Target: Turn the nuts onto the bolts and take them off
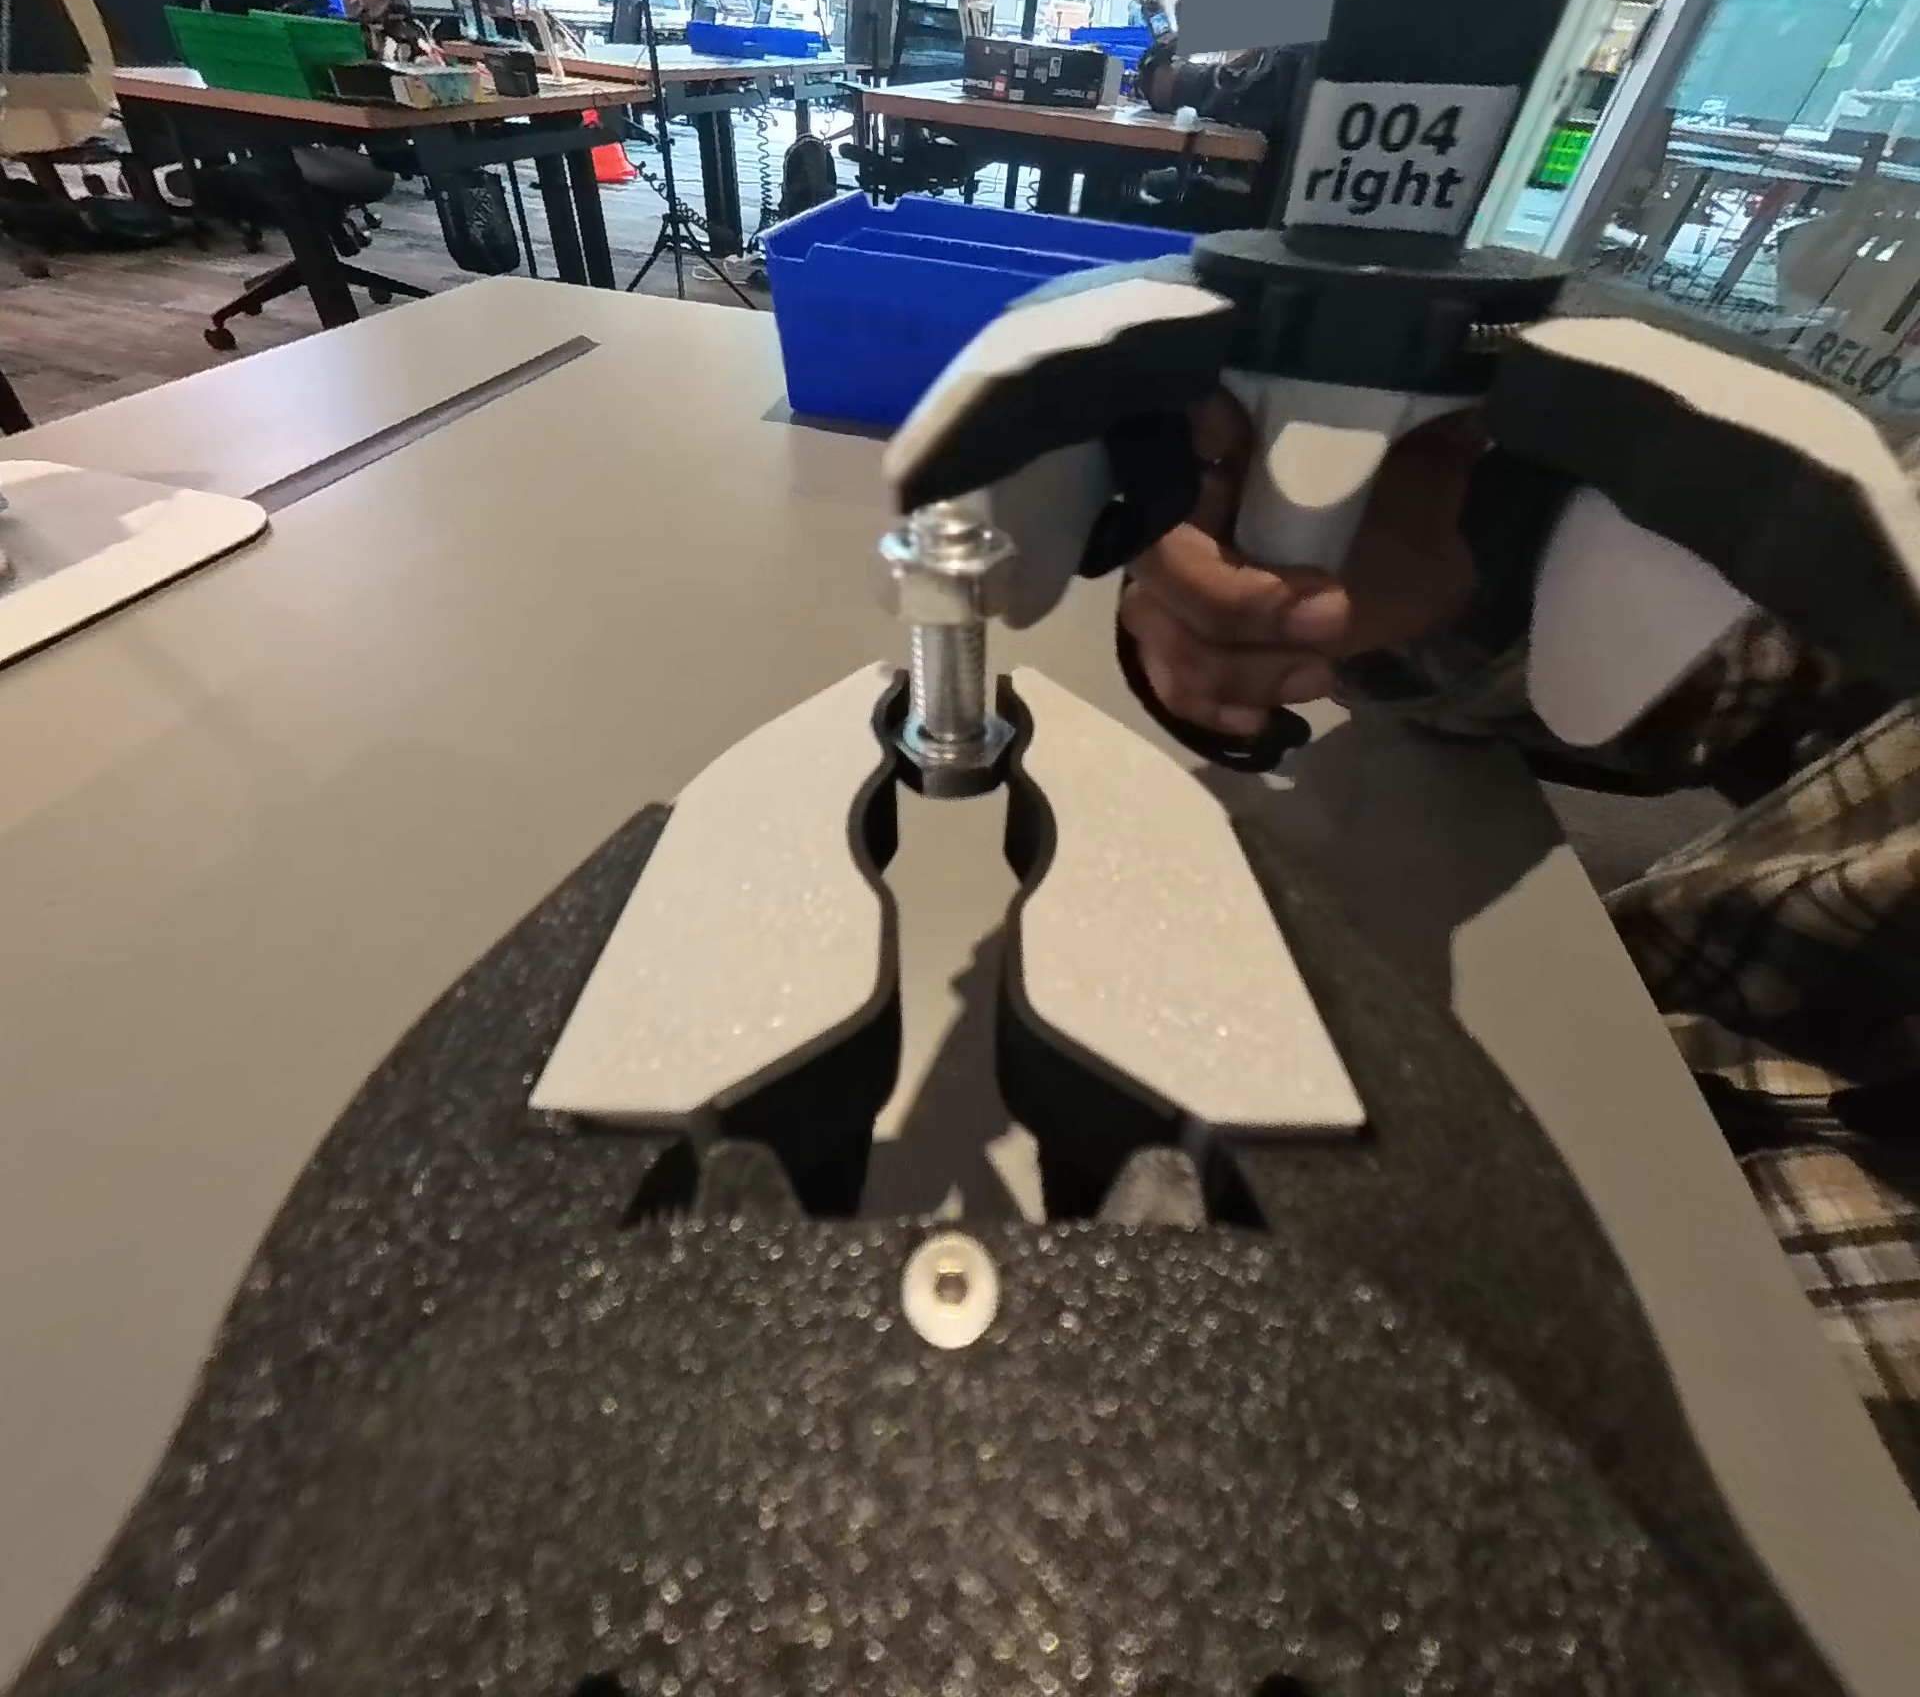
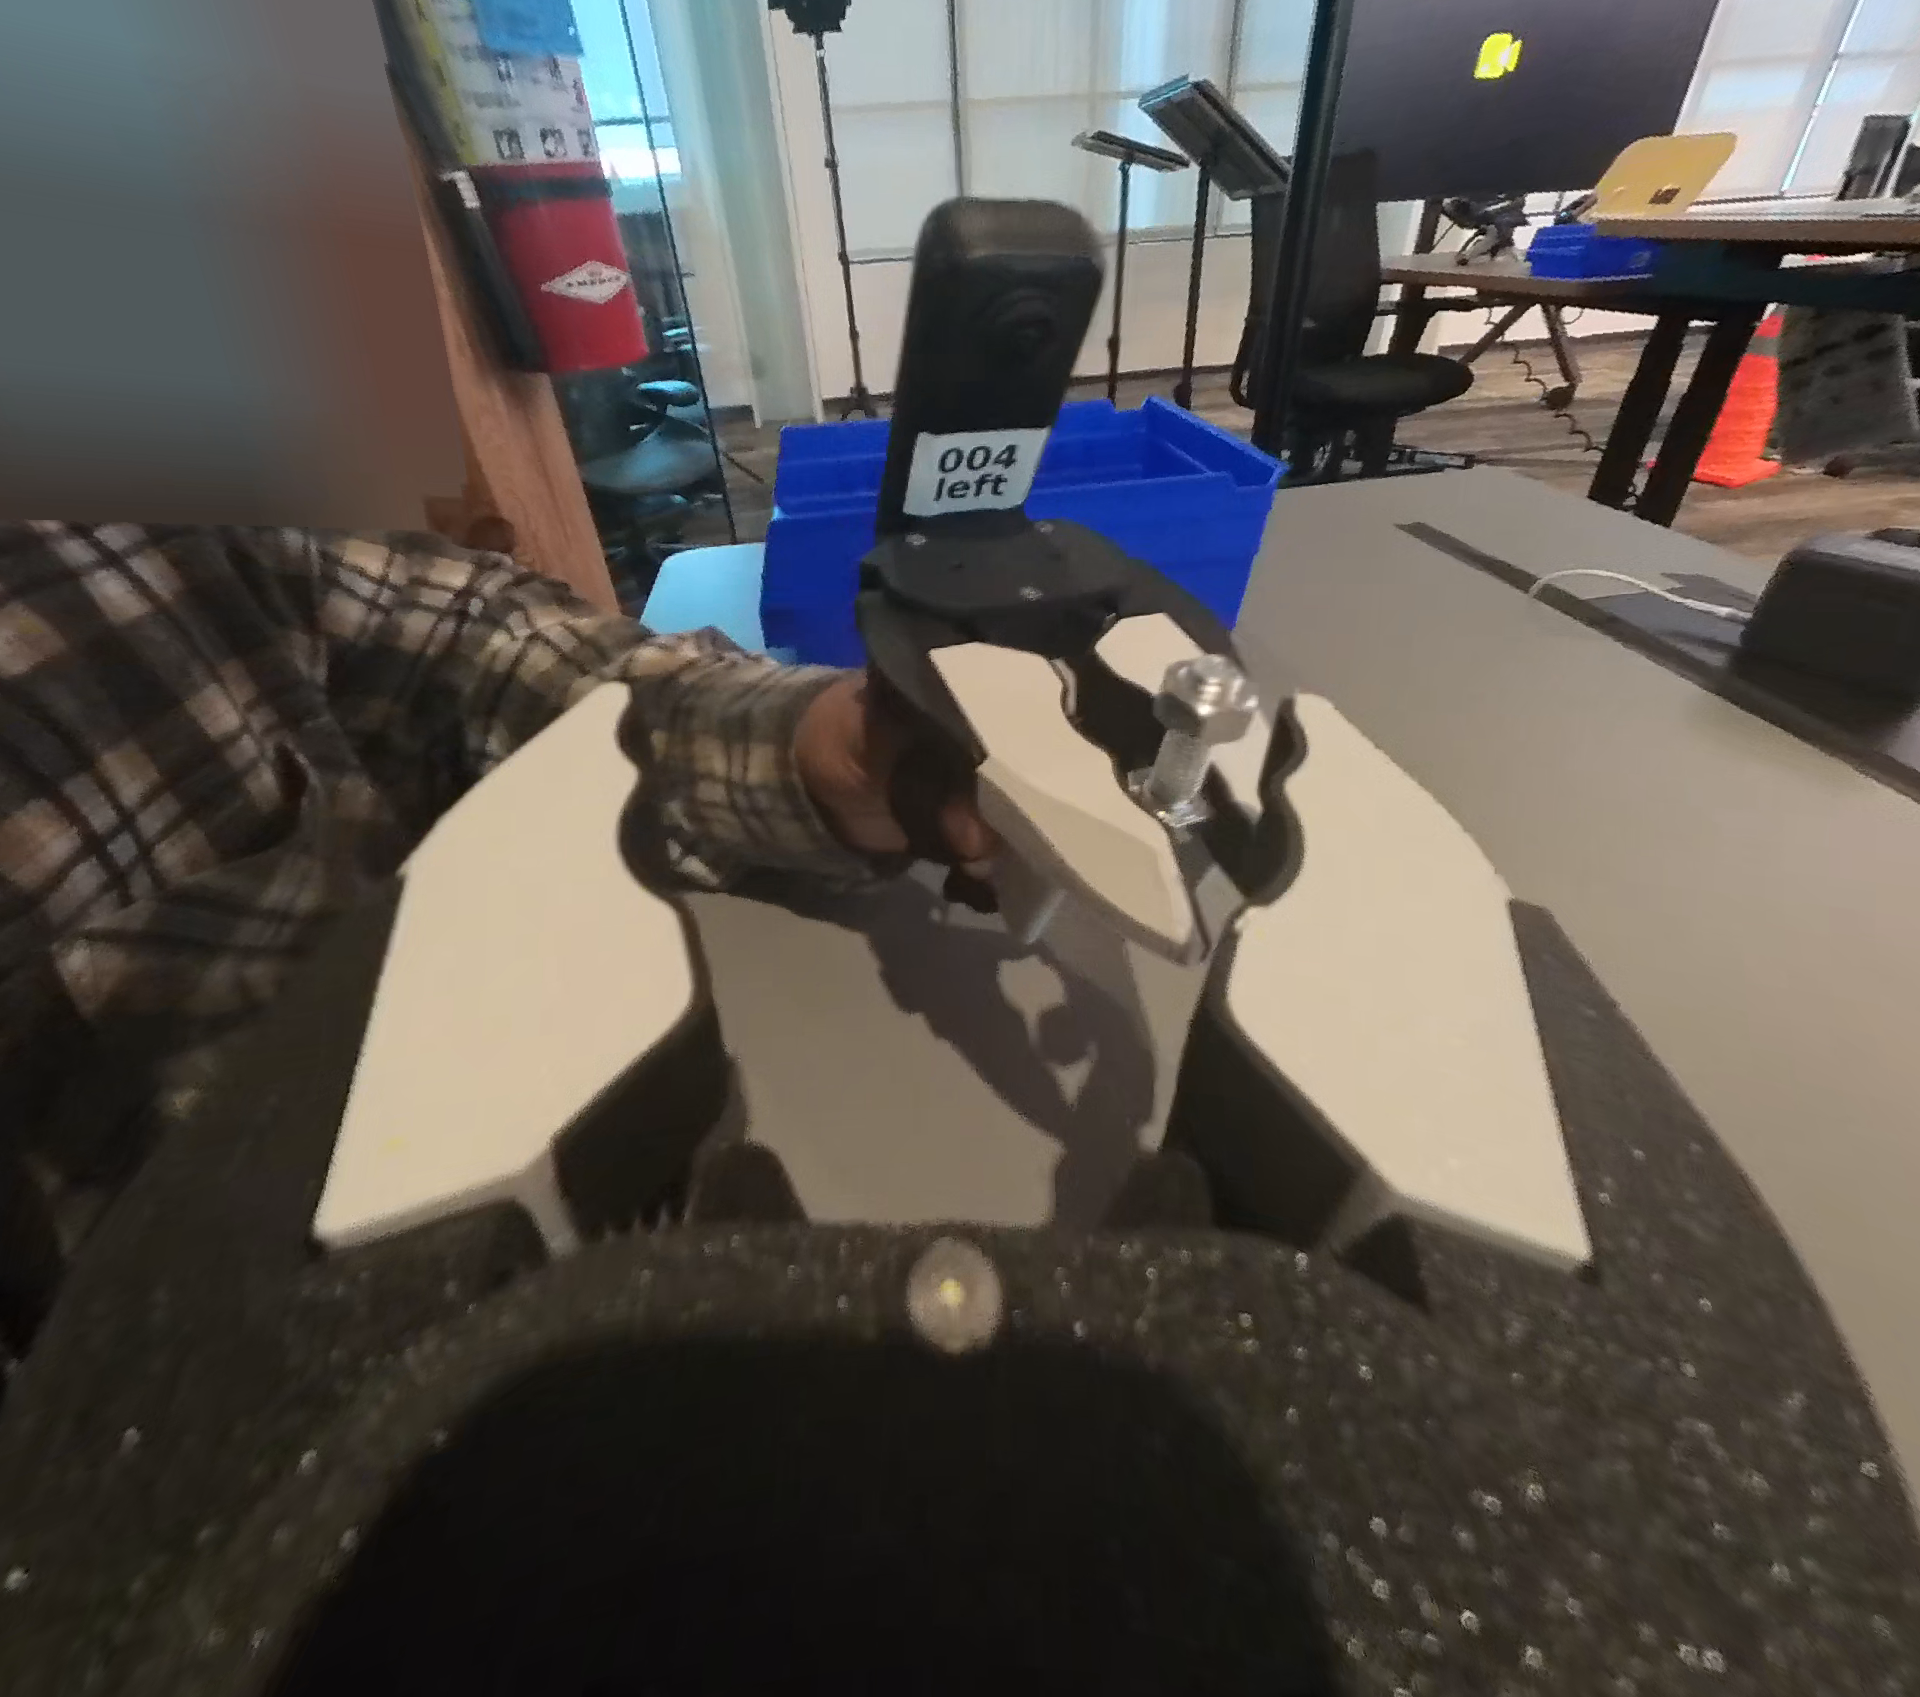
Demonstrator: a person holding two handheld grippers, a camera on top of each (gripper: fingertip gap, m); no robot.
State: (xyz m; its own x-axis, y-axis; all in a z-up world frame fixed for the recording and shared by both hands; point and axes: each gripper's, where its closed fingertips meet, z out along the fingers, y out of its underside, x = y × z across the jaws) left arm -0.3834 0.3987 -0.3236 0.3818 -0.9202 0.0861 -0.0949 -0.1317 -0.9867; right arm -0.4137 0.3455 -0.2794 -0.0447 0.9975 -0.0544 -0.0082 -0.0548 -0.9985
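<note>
A silver bolt [image 1: 948, 660] stands upright with a hex nut [image 1: 945, 572] at the top of its thread. My left gripper [image 1: 951, 697] is shut on the bolt's hex base. My right gripper [image 1: 1382, 504] is wide open; one of its fingers [image 1: 1039, 411] sits just above and beside the nut. In the right wrist view the right gripper [image 2: 961, 712] is spread wide, and the bolt [image 2: 1179, 764] with its nut [image 2: 1205, 697] stands close to the inner edge of one of its fingers [image 2: 1392, 972], held by the left gripper [image 2: 1184, 811].
A blue bin [image 1: 914, 297] stands at the far side of the grey table [image 1: 416, 712]. A white pad [image 1: 114, 546] lies at the left. A black device [image 2: 1829, 608] with a cable sits on the table. A hand in a plaid sleeve [image 2: 312, 712] holds each gripper.
</note>
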